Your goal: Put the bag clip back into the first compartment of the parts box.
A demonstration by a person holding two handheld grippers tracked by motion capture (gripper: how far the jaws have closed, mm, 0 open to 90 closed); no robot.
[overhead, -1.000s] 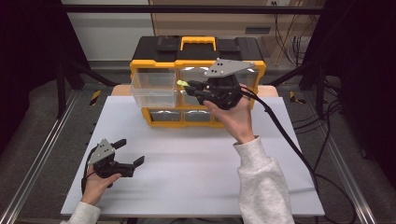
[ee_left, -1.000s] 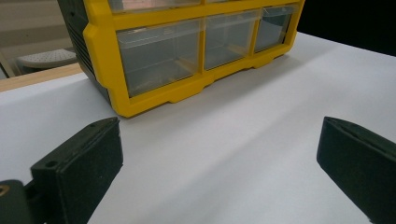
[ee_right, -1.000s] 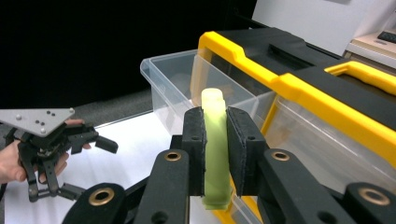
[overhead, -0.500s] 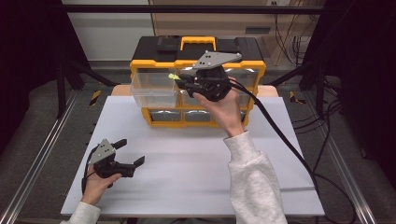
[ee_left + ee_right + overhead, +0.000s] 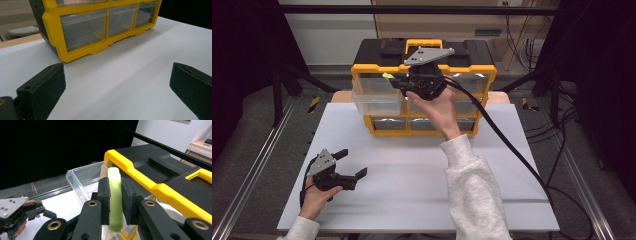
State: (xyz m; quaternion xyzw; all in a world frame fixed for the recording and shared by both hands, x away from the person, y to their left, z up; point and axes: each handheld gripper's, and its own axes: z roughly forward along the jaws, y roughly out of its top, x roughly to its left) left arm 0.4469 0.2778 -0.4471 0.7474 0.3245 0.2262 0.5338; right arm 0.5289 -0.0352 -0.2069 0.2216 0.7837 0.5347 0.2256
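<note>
Since earlier frames: right gripper [image 5: 393,80] has travelled leftward along the cabinet front, from the right half of the top row to above the pulled-out drawer at its left end; left gripper [image 5: 353,164] has stayed where it was on the sheet.

High view, cabinet: yellow-and-black drawer cabinet [image 5: 472,55] stands at the far edge of the white sheet [image 5: 412,170], handle on top, clear drawers in rows across its front.

High view, open drawer: clear drawer [image 5: 374,97] at the top left is drawn out toward the person and juts past the cabinet's left end.

High view, right gripper: held high by the right hand [image 5: 439,107], its tips over the open drawer, a pale green piece [image 5: 387,76] showing at them; a black cable trails off to the right.

High view, left gripper: low at the near left of the sheet, held by the left hand [image 5: 314,197], jaws spread wide with nothing between them.

Left gripper view: both black jaws stand far apart over bare white sheet; the cabinet's bottom row of clear drawers [image 5: 82,28] lies ahead, well apart from the jaws.

Right gripper view, grip: jaws pressed together on the pale green stick, which stands upright between the pads and pokes out above and below them.

Right gripper view, surroundings: open clear drawer sits just behind and below the stick, beside the cabinet's yellow rim; the other gripper lies on the sheet at lower left.
</note>
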